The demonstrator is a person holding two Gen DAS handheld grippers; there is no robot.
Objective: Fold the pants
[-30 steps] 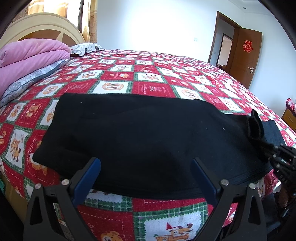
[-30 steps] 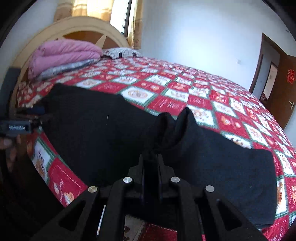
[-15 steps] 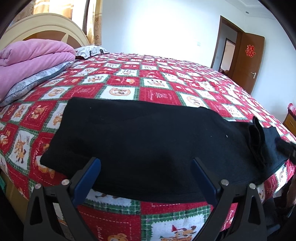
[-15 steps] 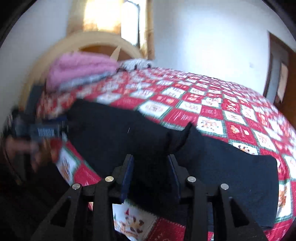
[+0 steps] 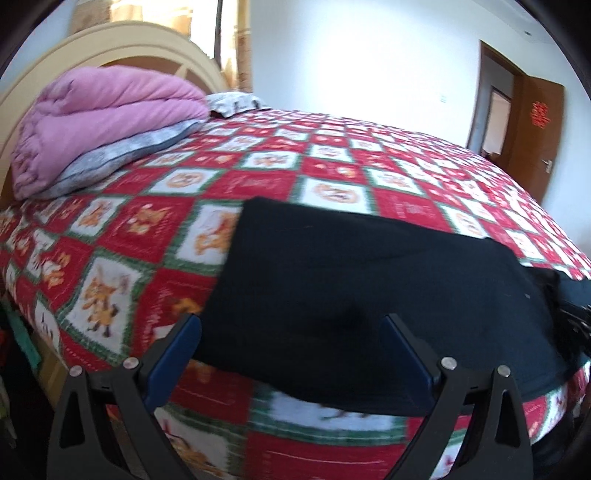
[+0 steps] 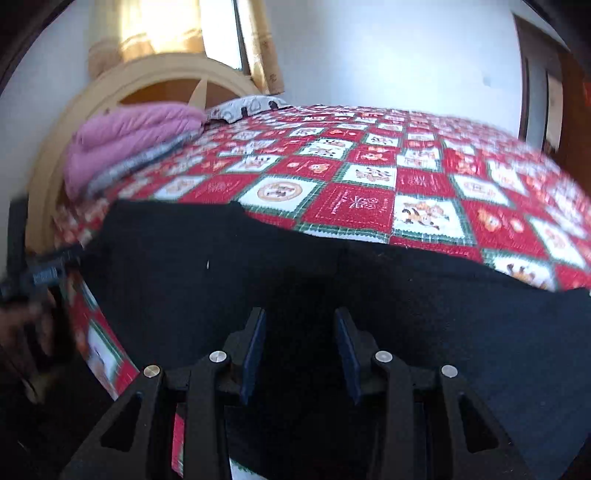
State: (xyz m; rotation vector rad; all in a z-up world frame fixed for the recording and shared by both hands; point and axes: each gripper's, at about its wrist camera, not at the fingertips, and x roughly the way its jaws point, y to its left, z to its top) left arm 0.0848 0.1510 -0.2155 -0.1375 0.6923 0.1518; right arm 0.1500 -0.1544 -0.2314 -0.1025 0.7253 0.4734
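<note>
Red patchwork bedding covers the bed (image 5: 332, 173), with a pink quilt (image 5: 107, 118) far ahead-left of both tools. Black pants (image 5: 369, 280) lie flat just ahead of the left tool (image 5: 291, 328), its fingers wide apart. Directly under the right tool (image 6: 299, 328), fingers apart, the pants lie ungripped.

Black pants (image 6: 369, 295) lie flat beneath parted right gripper (image 6: 300, 321) fingers (image 6: 255, 343).

Bright daylight from window (image 6: 221, 33) behind headboard (image 6: 162, 79), glare there; motion blur, fisheye edges dark.
</note>
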